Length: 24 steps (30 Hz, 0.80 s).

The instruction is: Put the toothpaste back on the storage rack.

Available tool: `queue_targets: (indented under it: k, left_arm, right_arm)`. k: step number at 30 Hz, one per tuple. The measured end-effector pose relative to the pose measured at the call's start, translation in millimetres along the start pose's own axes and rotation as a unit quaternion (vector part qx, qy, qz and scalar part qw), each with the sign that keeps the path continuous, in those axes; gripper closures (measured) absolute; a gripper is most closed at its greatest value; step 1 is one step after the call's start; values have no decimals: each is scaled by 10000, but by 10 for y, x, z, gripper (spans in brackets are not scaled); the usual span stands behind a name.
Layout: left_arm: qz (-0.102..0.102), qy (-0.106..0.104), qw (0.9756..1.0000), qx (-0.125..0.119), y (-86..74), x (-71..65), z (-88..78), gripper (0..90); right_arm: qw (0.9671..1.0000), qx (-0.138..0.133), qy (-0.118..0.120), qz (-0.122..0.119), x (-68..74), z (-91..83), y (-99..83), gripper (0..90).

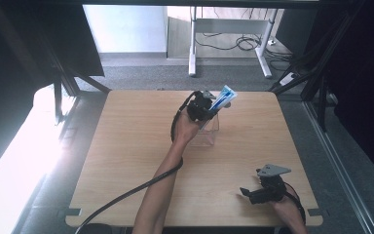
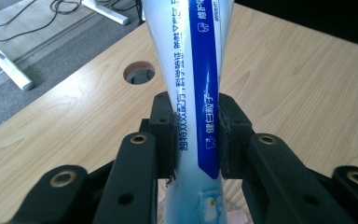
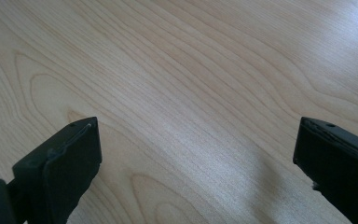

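Note:
A white and blue tube (image 2: 193, 70) with printed writing is clamped between the pads of my left gripper (image 2: 196, 128). In the high view that left gripper (image 1: 213, 108) hovers over a clear plastic box (image 1: 208, 132) near the table's far middle, and the tube (image 1: 224, 99) points up and to the right. My right gripper (image 1: 247, 193) rests low near the front right of the table. Its jaws stand wide apart in the right gripper view, with bare wood between the right gripper's (image 3: 196, 154) tips.
The wooden table (image 1: 126, 146) has a round cable hole (image 2: 139, 73) beyond the tube. A black cable (image 1: 121, 197) trails from the left gripper off the front edge. Behind the table stands a white desk frame (image 1: 229, 44) with floor cables.

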<state>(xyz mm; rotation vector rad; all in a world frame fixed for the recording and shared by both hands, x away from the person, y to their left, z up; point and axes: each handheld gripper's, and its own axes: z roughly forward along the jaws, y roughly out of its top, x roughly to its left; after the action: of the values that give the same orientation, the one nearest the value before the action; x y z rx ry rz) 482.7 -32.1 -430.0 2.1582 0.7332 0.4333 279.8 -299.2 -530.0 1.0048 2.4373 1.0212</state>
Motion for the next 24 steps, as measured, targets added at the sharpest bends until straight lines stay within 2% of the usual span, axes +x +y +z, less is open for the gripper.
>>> queue_targets:
  k: [10, 14, 24]
  left_arm:
    - [54, 17, 9999, 93, -74, 4, -4, 714]
    - [16, -8, 10000, 85, -88, 3, -14, 712]
    - [92, -74, 9998, 168, -111, -18, -44, 702]
  right_arm:
    - [10000, -7, 12, 5, 4, 0, 3, 12]
    - [10000, -1, 13, -1, 1, 4, 2, 12]
    - [10000, 8, 21, -2, 4, 6, 3, 12]
